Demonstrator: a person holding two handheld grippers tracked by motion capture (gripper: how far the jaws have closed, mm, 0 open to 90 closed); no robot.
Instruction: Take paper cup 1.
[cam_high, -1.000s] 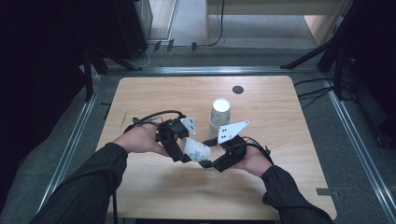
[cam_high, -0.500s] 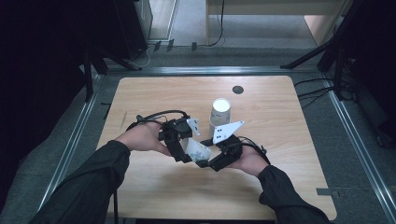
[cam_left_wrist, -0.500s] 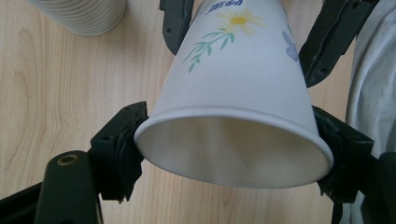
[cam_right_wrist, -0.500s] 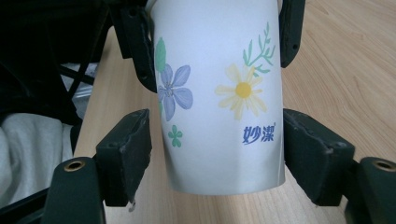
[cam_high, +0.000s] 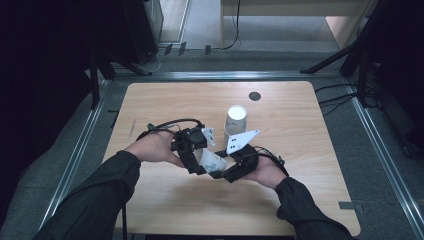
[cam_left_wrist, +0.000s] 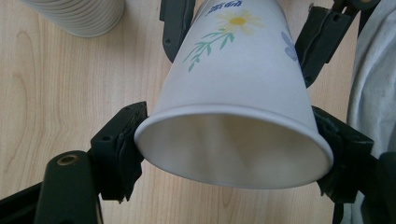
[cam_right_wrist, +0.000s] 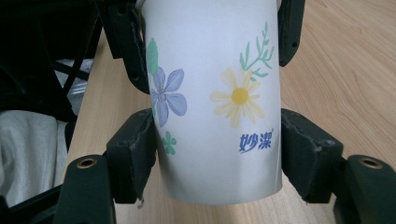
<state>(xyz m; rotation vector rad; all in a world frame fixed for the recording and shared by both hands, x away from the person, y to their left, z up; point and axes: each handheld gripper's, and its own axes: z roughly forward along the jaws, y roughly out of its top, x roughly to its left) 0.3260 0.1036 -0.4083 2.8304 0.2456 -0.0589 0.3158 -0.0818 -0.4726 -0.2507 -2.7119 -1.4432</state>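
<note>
Two grippers shared one paper cup (cam_high: 212, 161) at lower centre of the high view, lifted just off the table (cam_high: 310, 150). At its left, the left gripper (cam_high: 196, 159) had its jaws pressed on the cup's wide rim end. At its right, the right gripper (cam_high: 226, 170) clamped the narrower base end. I judged the cup already pulled from the stack of cups (cam_high: 235, 120), upper right of centre; setting it down remained. Its long axis lay roughly level, mouth toward the left gripper.
</note>
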